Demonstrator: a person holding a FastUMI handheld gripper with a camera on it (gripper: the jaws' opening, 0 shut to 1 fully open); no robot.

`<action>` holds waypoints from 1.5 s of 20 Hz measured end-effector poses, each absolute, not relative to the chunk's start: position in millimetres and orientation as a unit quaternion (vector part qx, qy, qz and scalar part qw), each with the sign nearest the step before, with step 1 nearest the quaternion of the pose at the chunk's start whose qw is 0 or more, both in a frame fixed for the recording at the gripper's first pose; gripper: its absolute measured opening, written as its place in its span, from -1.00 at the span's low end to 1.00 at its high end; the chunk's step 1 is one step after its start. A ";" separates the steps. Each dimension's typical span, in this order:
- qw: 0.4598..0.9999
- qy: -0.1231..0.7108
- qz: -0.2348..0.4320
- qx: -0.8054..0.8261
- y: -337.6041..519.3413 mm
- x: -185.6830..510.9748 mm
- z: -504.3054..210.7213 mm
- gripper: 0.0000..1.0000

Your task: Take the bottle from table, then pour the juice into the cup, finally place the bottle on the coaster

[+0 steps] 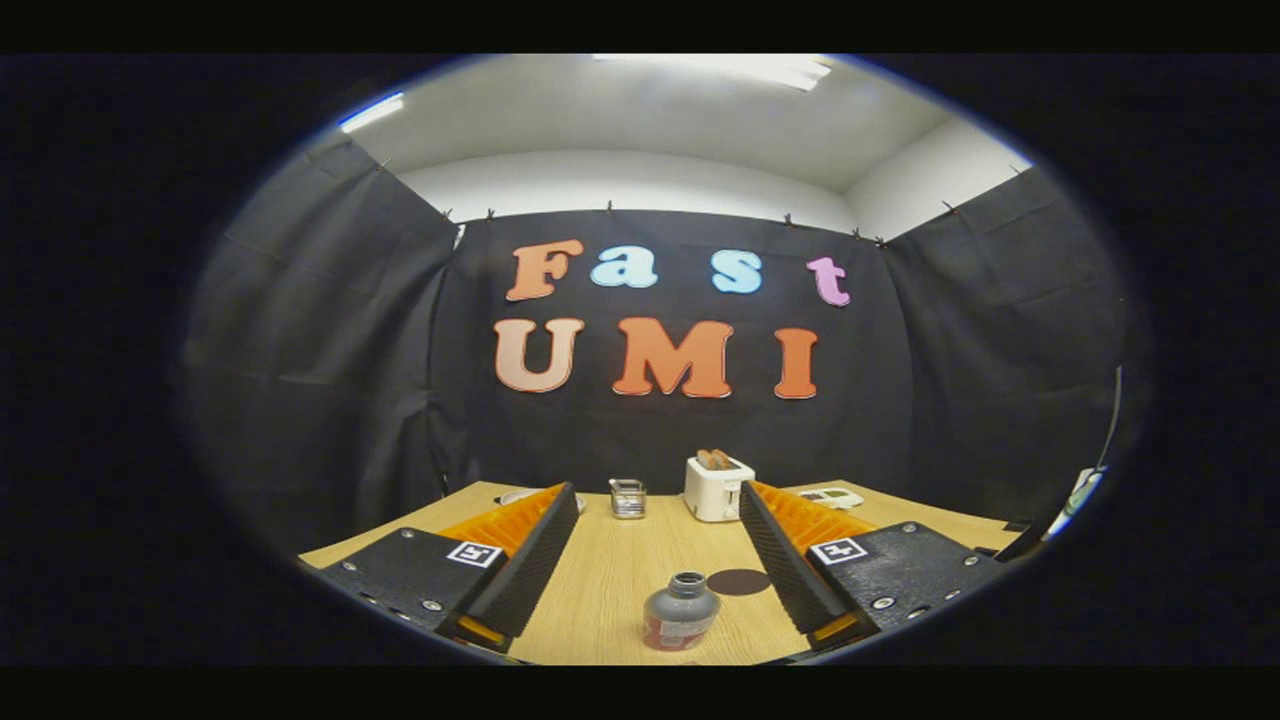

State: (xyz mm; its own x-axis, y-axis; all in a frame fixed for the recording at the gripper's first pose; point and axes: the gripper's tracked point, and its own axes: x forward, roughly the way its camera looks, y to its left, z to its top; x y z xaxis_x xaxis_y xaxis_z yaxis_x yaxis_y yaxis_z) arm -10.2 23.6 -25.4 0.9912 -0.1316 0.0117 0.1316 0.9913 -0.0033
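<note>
A small grey bottle (681,611) with a red label stands upright on the wooden table (620,570), low between my two fingers, nearer the right one. Just beyond it, touching nothing, lies a dark round coaster (739,582). Farther off, ahead of the left finger's tip, stands a small clear cup (628,497). My gripper (658,498) is open wide, its fingers spread to either side of the bottle without touching it.
A white toaster (717,487) with bread in its slots stands at the table's far side, by the right fingertip. A white plate (520,495) lies at the far left, and a flat white device (833,496) at the far right.
</note>
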 end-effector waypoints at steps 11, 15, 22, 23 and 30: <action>0.996 0.007 -0.079 -0.031 17.4 -9.3 -52.6 0.92; 0.997 0.016 -0.073 -0.021 7.6 -15.7 -82.9 0.92; 0.995 0.058 -0.082 -0.010 -9.3 -17.5 -150.2 0.92; 0.994 0.067 -0.083 -0.008 -10.0 -16.8 -159.0 0.93; 0.992 0.114 -0.059 0.001 -0.6 -7.4 -223.2 0.92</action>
